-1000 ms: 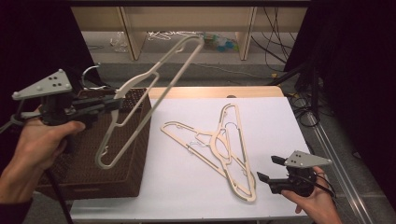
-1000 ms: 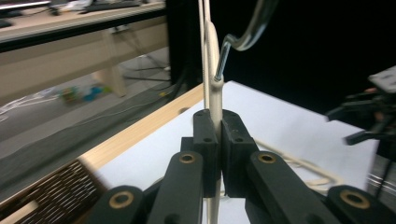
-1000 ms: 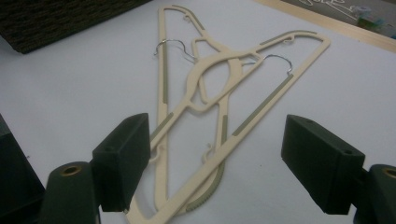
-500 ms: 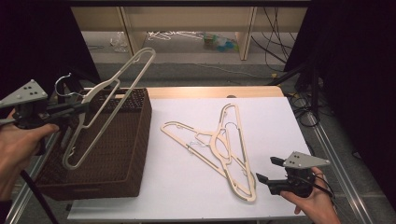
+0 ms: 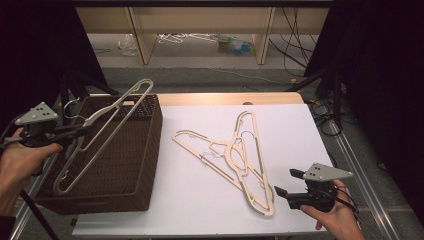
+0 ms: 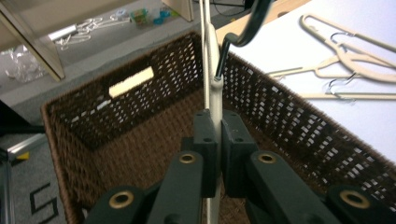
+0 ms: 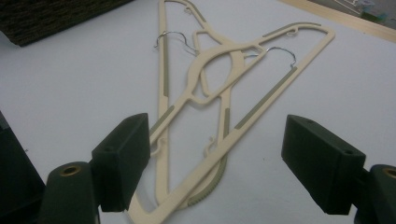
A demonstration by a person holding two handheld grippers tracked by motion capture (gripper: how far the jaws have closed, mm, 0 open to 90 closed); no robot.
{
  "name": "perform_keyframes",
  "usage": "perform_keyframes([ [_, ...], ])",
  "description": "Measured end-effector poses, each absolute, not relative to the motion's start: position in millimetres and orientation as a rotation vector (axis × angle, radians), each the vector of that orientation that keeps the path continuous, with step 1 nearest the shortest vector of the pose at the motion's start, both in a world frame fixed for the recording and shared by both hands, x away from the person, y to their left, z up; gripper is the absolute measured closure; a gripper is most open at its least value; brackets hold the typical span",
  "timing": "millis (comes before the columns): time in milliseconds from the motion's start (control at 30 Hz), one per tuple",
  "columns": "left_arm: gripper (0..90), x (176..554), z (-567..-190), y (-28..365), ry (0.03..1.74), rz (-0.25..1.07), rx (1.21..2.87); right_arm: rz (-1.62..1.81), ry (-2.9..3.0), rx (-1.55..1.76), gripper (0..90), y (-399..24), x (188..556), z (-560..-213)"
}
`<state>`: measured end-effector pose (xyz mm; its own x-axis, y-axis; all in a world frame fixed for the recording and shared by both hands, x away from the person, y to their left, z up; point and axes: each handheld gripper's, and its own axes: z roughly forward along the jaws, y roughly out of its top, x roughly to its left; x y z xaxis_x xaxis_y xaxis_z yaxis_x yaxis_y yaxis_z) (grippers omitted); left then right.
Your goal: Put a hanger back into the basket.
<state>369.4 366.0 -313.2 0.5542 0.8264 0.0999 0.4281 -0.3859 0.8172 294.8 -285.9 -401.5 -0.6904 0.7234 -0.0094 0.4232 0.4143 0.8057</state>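
A white table (image 5: 200, 200) carries a brown wicker basket (image 5: 145, 150) at its left. Over the basket hangs a cream hanger (image 5: 102, 132), tilted, clamped near its hook by the left gripper (image 5: 75, 131). Two more cream hangers (image 5: 235, 155) lie crossed mid-table. At the near right, the right gripper (image 5: 285, 184) rests released, jaws wide, just beside the hangers' near end

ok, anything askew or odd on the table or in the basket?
Nothing damaged or spilled. The two hangers on the white sheet lie crossed, one over the other, not side by side. The left claw holds a third hanger tilted over the wicker basket, not yet laid in. The right claw is open near the crossed pair.
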Motion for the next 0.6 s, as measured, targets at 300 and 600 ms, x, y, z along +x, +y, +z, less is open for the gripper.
perform_keyframes([
  [300,85.8,381,-344,372,1.031,0.611,2.081,1.167,2.327,0.993,24.9,-286,295,-403],
  [600,85.8,395,-362,369,1.006,0.559,2.171,1.164,2.331,0.984,24.9,-285,295,-404],
])
